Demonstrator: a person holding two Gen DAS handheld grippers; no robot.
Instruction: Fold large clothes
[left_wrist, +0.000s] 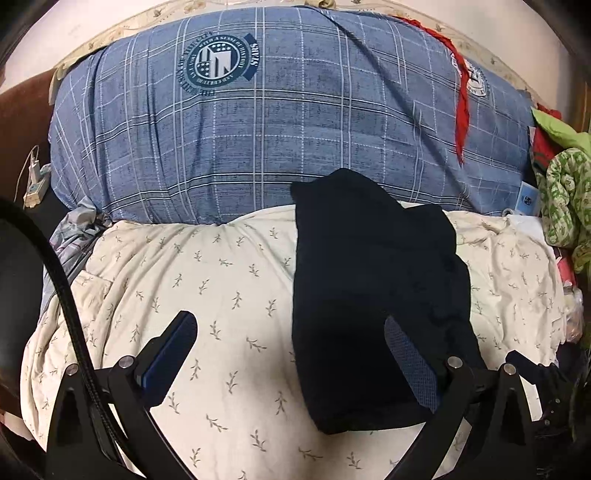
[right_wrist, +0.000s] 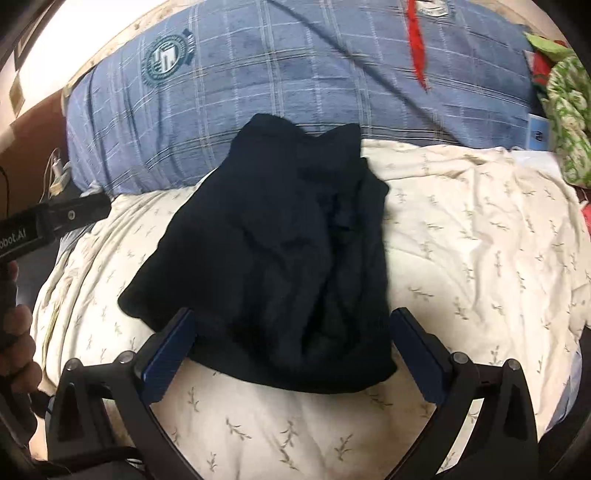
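A dark navy garment lies folded into a long bundle on the cream leaf-print bedsheet. It also shows in the right wrist view, rumpled along its right side. My left gripper is open and empty, its right finger over the garment's near left edge. My right gripper is open and empty, its jaws wide on either side of the garment's near end. The left gripper's body shows at the left of the right wrist view.
A large blue plaid duvet with a round emblem is piled behind the garment. A red strip of cloth lies across it. Green patterned clothes are heaped at the right. A white charger sits at the left.
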